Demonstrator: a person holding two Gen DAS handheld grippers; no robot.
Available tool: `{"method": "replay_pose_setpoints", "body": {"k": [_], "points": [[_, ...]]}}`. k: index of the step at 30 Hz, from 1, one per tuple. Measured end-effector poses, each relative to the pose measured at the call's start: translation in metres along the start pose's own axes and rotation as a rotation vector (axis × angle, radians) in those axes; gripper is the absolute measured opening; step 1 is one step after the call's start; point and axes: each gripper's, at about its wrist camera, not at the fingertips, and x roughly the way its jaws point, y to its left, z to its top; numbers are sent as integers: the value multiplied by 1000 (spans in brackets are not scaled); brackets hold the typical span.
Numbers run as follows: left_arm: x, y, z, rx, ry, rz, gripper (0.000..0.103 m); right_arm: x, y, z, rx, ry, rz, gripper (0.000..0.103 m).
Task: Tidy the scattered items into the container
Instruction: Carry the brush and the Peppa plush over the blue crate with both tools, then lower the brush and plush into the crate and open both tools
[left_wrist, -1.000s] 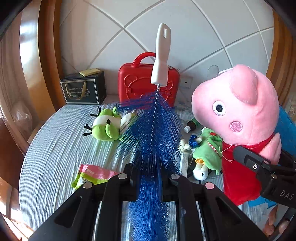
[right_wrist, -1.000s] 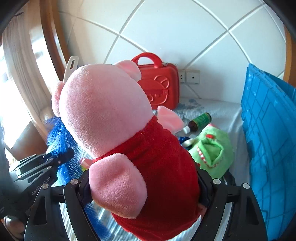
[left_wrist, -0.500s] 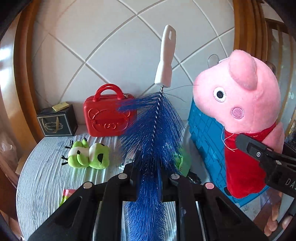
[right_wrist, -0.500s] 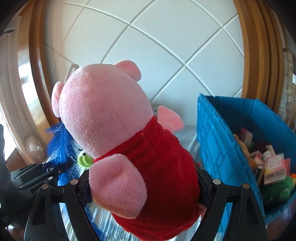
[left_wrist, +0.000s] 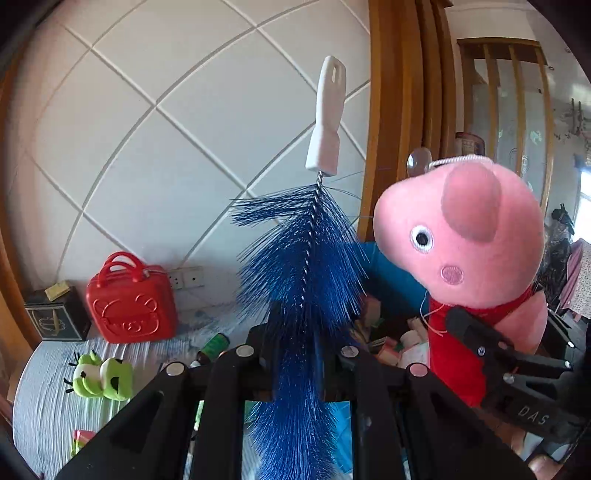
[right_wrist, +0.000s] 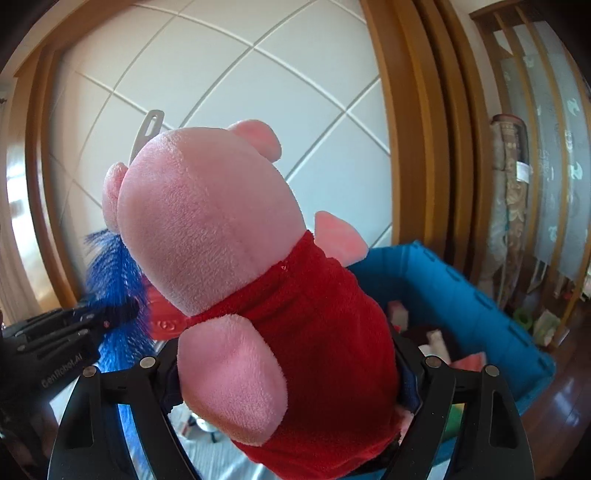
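My left gripper is shut on a blue bottle brush, which stands upright with its white handle on top. My right gripper is shut on the red body of a pink pig plush, held upright; in the left wrist view the plush is to the right of the brush. The blue container lies below and to the right of the plush, with several small items inside. From the left wrist view its wall shows behind the brush. The left gripper and brush appear at the far left.
On the striped tablecloth at left lie a green frog plush and a green-capped bottle. A red case and a black box stand against the tiled wall. A wooden frame rises behind the container.
Both grippers have risen and swung to the right, from over the table to the blue container, each keeping its hold. The inside of the container has come into view.
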Motion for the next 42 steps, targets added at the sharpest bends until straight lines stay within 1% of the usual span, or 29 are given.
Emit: {"method": "replay_pose_setpoints", "body": {"k": [2,4,5,8,10,13,16,20,21,22,25,29,34,39,41,42], "points": [[10,-36,18,-8,-10,-12,14,-3,-38,10,-11,-9,-14,87],[25,-69,33,-19,-3,-36,14,1,-76,18,-17,-6,-31,87],[35,-82,38,-21,0,-33,14,5,-95,20,-15,-4,-40,87],[71,-115,40,-19,47,-17,14,24,-145,22,6,31,-62,87],[97,-135,29,-4,105,-3,14,40,-173,14,18,70,-72,87],[143,-153,2,20,219,23,14,72,-210,-9,46,139,-79,87],[181,-165,-27,35,324,48,14,96,-231,-34,61,220,-77,87],[208,-176,-53,58,413,75,14,120,-246,-60,66,301,-89,87],[212,-179,-55,66,423,82,14,124,-249,-65,69,314,-90,87],[213,-182,-57,75,426,92,17,128,-253,-70,71,326,-89,87],[213,-188,-60,92,436,105,22,138,-262,-80,68,351,-92,88],[207,-190,-58,90,425,111,29,144,-264,-87,48,369,-112,89],[188,-191,-52,93,374,112,54,152,-269,-91,43,385,-124,91],[175,-188,-48,96,331,104,56,146,-271,-90,47,376,-127,91],[167,-189,-47,93,322,100,56,140,-271,-89,46,363,-126,93],[163,-189,-48,92,317,101,56,136,-271,-88,41,355,-127,97]]}}
